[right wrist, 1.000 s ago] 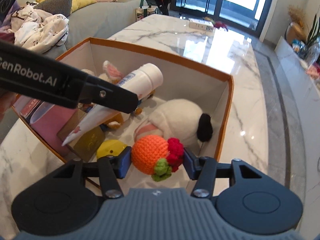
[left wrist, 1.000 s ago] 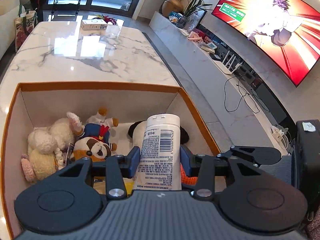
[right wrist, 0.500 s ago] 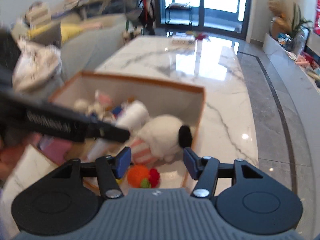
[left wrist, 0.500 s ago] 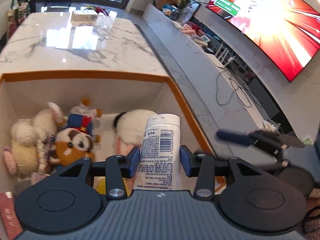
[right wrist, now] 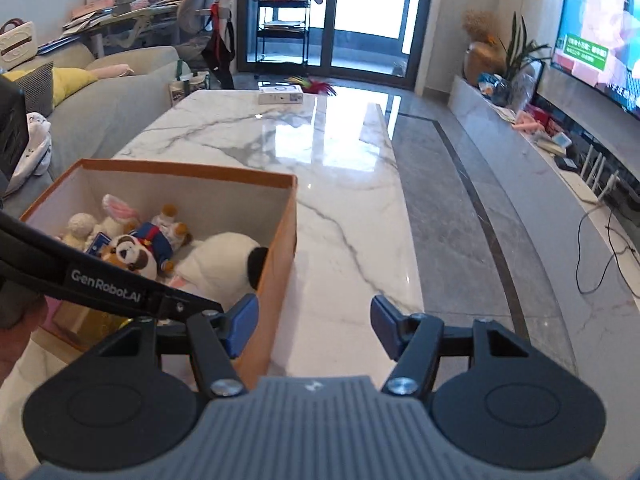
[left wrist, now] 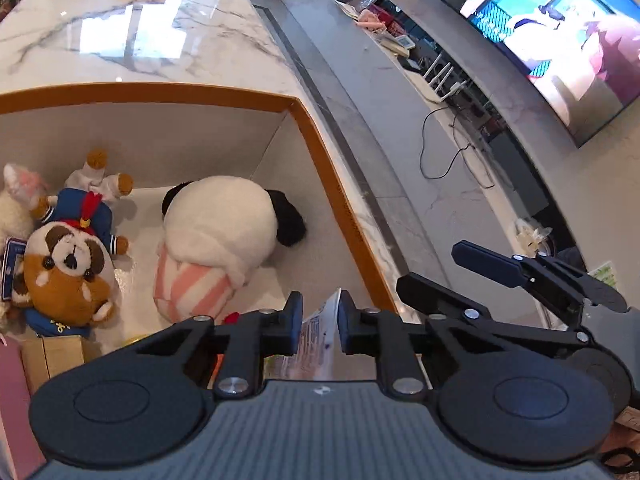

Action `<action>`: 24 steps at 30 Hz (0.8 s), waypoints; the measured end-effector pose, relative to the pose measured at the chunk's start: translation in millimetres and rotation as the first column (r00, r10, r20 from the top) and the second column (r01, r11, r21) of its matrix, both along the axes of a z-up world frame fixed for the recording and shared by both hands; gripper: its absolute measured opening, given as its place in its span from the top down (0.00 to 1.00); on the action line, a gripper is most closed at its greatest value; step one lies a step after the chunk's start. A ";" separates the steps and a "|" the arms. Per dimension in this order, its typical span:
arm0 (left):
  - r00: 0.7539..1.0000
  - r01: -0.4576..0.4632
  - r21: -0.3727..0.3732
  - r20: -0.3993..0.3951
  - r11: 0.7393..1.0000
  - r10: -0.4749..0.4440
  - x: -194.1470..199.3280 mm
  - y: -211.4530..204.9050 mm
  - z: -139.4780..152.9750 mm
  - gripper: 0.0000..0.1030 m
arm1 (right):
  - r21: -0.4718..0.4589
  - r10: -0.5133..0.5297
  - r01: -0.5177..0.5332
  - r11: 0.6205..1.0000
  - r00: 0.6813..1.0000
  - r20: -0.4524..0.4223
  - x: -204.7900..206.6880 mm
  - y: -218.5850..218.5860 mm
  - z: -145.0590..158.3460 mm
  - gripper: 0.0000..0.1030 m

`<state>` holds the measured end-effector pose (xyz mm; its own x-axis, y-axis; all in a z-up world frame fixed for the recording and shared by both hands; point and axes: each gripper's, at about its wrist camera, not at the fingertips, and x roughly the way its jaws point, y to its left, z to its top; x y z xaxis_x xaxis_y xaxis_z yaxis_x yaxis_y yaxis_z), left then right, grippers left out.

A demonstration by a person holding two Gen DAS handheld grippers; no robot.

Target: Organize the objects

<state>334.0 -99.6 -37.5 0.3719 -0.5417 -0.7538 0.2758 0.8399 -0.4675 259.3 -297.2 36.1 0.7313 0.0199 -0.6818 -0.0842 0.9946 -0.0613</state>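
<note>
Left wrist view: the left gripper (left wrist: 320, 305) hangs tilted down over the near right corner of the box (left wrist: 320, 152). Its fingers have just been closing and now stand narrow. The flat crimped end of a tube (left wrist: 318, 340) is pinched between them, and the rest of the tube hangs below, hidden by the gripper body. The pinch looks like a last hold on the thin tail, so the tube can be lowered into the free floor by the right wall rather than dropped on the toys. A white plush (left wrist: 224, 216) lies in the middle of the box and a brown bear (left wrist: 64, 272) at the left, which leaves that corner the open spot. The right gripper (left wrist: 460, 280) shows outside the box, past its orange rim, fingers apart.

Right wrist view: the right fingers are spread wide with nothing between them, over the bare desk (right wrist: 344, 160) just beside the box's right wall. Held off to that side, they leave the box mouth free for the left arm, which crosses the lower left and reaches into the box. The tube itself is hidden here behind that arm and the near finger. Judging by this, the tube's placing is nearly done, and release comes next.
</note>
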 end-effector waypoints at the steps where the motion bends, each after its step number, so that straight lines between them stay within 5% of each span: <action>1: 1.000 0.000 0.020 0.008 1.000 0.000 -0.5 -1.6 -0.2 0.81 | 0.005 -0.001 0.001 1.000 1.000 -0.002 -0.2 -0.9 -1.0 0.38; 14: 0.995 -0.021 0.006 0.094 1.000 0.020 -26.2 7.3 36.7 0.79 | 0.030 0.011 -0.011 0.999 1.000 0.010 -17.5 1.9 6.8 0.38; 24: 0.957 -0.078 0.016 0.281 0.997 0.071 -87.4 36.1 102.4 0.49 | 0.042 0.031 -0.033 0.999 0.998 0.047 -52.1 16.6 34.3 0.33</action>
<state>246.6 -63.5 64.9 0.6083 -0.4859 -0.6276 0.3285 0.8739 -0.3582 207.2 -280.6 70.4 0.7605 0.0720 -0.6454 -0.1139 0.9932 -0.0234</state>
